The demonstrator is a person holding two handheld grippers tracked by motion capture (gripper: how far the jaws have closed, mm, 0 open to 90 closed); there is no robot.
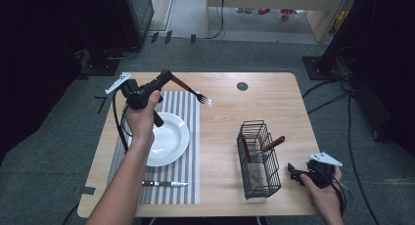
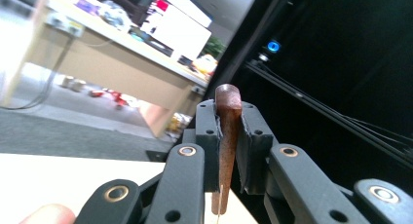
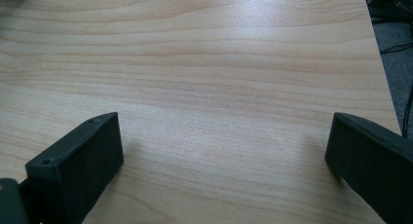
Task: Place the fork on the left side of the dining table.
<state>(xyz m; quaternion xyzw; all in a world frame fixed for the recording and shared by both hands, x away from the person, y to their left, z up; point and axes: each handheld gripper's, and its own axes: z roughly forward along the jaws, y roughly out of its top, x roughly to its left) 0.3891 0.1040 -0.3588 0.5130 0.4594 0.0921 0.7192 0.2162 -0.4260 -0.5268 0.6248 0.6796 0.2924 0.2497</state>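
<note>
A fork (image 1: 191,91) with a brown wooden handle hangs over the back of the striped placemat (image 1: 183,117), its tines pointing right. My left gripper (image 1: 165,78) is shut on the handle; in the left gripper view the brown handle (image 2: 227,146) stands pinched between the two black jaws of my left gripper (image 2: 228,136). A white plate (image 1: 169,139) lies on the placemat below that hand. A knife (image 1: 164,184) lies at the mat's front edge. My right gripper (image 1: 293,172) rests near the table's front right, its jaws wide apart over bare wood with nothing between them (image 3: 224,151).
A black wire basket (image 1: 258,159) stands right of centre, holding two brown-handled utensils (image 1: 272,144). A small dark round cap (image 1: 242,86) sits in the tabletop at the back. Cables trail on the floor to the right of the table.
</note>
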